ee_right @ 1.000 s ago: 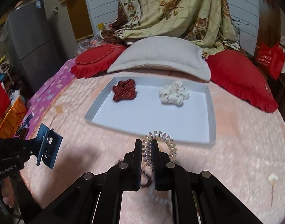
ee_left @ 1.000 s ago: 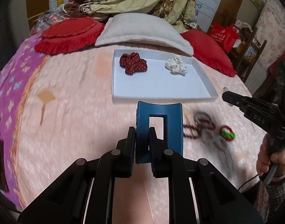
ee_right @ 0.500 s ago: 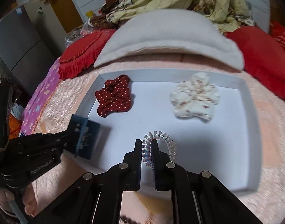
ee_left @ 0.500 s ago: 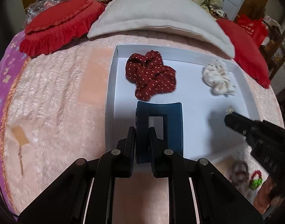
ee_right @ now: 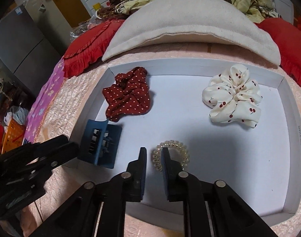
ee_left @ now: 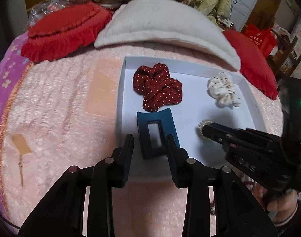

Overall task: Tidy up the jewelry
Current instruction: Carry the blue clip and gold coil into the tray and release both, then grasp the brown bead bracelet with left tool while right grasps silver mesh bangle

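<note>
- Left gripper [ee_left: 150, 144]: jaws opening, pads clear of the blue claw clip [ee_left: 157, 132], which sits in the white tray [ee_right: 288, 122] near its left wall, evidently being released there.
- Right gripper [ee_right: 153, 158]: jaws opening astride one side of the clear spiral hair tie [ee_right: 175, 154], now resting on the tray floor.
- Red dotted scrunchie [ee_right: 127, 95] and cream cherry scrunchie [ee_right: 235, 96]: well apart at the tray's far end, leaving each piece its own spot.

A blue claw clip [ee_left: 157, 132] and clear spiral hair tie [ee_right: 173, 155] lie in a white tray [ee_right: 288, 118] beside red polka-dot [ee_right: 128, 96] and cream cherry-print scrunchies [ee_right: 234, 95].
</note>
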A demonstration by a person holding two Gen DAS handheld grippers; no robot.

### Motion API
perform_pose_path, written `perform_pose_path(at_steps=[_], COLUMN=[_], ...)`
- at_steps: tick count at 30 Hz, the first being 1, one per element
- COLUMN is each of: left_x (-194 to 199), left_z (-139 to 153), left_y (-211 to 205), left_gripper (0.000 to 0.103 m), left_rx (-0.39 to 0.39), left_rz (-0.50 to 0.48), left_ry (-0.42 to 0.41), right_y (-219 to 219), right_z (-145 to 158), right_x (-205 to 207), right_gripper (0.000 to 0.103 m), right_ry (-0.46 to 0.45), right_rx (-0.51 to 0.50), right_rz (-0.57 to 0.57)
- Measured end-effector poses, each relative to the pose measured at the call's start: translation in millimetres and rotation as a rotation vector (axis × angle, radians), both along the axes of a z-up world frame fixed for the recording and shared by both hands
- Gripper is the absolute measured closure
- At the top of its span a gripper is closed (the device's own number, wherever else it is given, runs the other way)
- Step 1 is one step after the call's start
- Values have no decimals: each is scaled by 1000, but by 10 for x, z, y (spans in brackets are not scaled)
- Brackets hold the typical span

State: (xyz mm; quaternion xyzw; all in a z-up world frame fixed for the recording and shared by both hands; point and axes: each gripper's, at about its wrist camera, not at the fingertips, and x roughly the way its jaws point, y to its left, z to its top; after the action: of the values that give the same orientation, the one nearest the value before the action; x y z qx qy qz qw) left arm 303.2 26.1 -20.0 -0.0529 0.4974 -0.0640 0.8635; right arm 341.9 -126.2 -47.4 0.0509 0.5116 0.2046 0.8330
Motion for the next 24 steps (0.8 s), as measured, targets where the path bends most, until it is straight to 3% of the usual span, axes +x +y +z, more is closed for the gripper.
perform_pose_path(at_steps=[4, 10, 12, 18, 24], left_x=[-309, -848, -1017, -1300, -1258], left_z=[216, 443, 438, 118, -202], left_y=[85, 44, -35, -469, -928], left_gripper=[71, 66, 62, 62, 62], left_rx=[11, 43, 49, 46, 66], left_rz=[24, 21, -12, -148, -227], left_ry=[-47, -93, -92, -42, -1], right_y=[-3, -293, -508, -1192, -1504], right_z=[188, 589, 669, 517, 278], right_x=[-127, -554, -794, -1525, -1944], right_gripper=[65, 64, 59, 58, 58], right_ry=[-36, -91, -111, -99, -81], right_rx=[10, 35, 48, 33, 10], right_rz=[-3, -30, -52, -159, -199])
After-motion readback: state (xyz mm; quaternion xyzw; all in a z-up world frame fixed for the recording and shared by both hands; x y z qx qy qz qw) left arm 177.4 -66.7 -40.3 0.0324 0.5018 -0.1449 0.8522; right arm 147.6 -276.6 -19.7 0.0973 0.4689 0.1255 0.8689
